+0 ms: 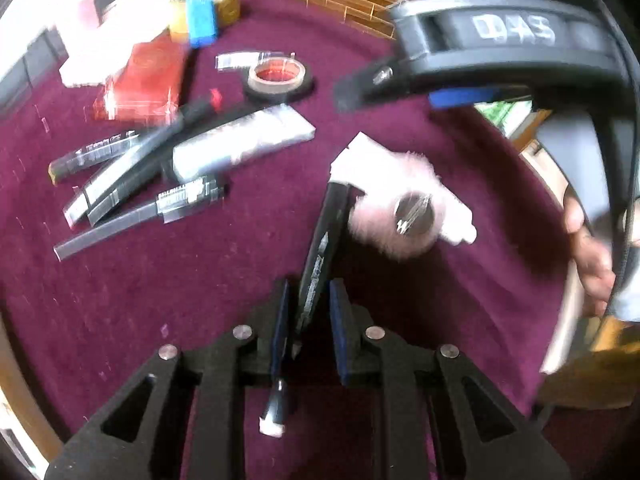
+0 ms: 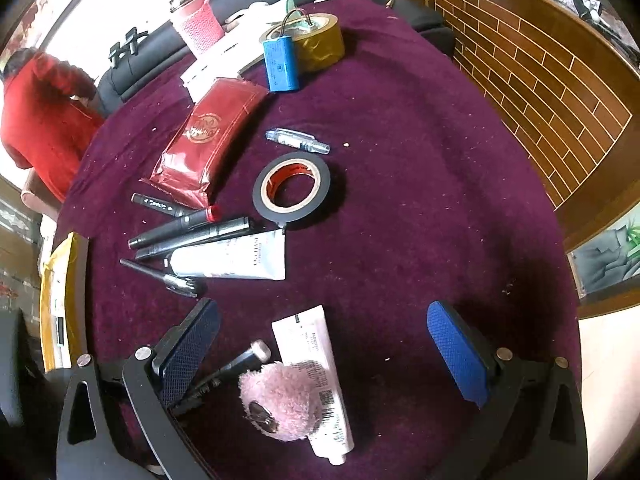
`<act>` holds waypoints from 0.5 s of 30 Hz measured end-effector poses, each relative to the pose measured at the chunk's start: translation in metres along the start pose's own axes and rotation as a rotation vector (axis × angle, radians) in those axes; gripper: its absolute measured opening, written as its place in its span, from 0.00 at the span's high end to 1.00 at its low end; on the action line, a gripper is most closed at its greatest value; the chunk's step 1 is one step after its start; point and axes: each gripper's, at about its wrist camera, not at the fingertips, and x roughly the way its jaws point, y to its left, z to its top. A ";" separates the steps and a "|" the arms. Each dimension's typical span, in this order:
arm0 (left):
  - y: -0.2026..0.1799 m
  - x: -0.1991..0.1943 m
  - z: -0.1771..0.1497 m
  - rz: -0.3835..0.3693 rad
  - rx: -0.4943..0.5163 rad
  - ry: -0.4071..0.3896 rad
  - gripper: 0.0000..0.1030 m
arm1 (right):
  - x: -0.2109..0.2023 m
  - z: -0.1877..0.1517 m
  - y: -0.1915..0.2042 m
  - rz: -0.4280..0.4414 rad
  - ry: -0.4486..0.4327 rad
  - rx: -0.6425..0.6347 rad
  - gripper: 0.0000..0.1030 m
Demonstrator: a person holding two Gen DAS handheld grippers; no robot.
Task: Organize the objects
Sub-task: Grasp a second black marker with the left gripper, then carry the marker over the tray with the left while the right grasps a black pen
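Observation:
My left gripper is shut on a black pen, held above the maroon table, its tip near a pink fluffy puff lying on a white tube. My right gripper is open and empty, hovering over the same pink puff and white tube; a black pen with a silver end lies beside the left finger. A pile of black markers and a silver tube lies to the left.
A black tape roll, a red pouch, a clear pen, a blue battery pack and a gold tape roll lie farther back. A brick-pattern wall stands right. The other gripper hangs at upper right.

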 end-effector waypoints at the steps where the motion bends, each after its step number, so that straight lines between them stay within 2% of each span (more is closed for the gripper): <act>1: -0.003 0.000 0.000 0.023 0.006 -0.006 0.85 | 0.001 0.000 -0.001 0.000 0.003 0.001 0.01; 3: 0.002 -0.001 0.001 0.022 -0.033 -0.001 0.89 | 0.001 0.000 -0.001 0.006 0.009 -0.002 0.01; 5: 0.020 -0.007 -0.001 -0.018 -0.133 -0.007 0.89 | 0.000 0.001 0.000 0.020 0.005 -0.021 0.01; 9: 0.057 -0.036 -0.018 -0.093 -0.330 -0.084 0.89 | -0.003 0.003 0.008 0.039 -0.006 -0.074 0.01; 12: 0.074 -0.067 -0.036 -0.099 -0.418 -0.152 0.89 | -0.001 0.006 0.025 0.052 -0.013 -0.162 0.01; 15: 0.082 -0.089 -0.055 -0.080 -0.473 -0.192 0.88 | 0.004 0.012 0.058 0.036 -0.024 -0.331 0.01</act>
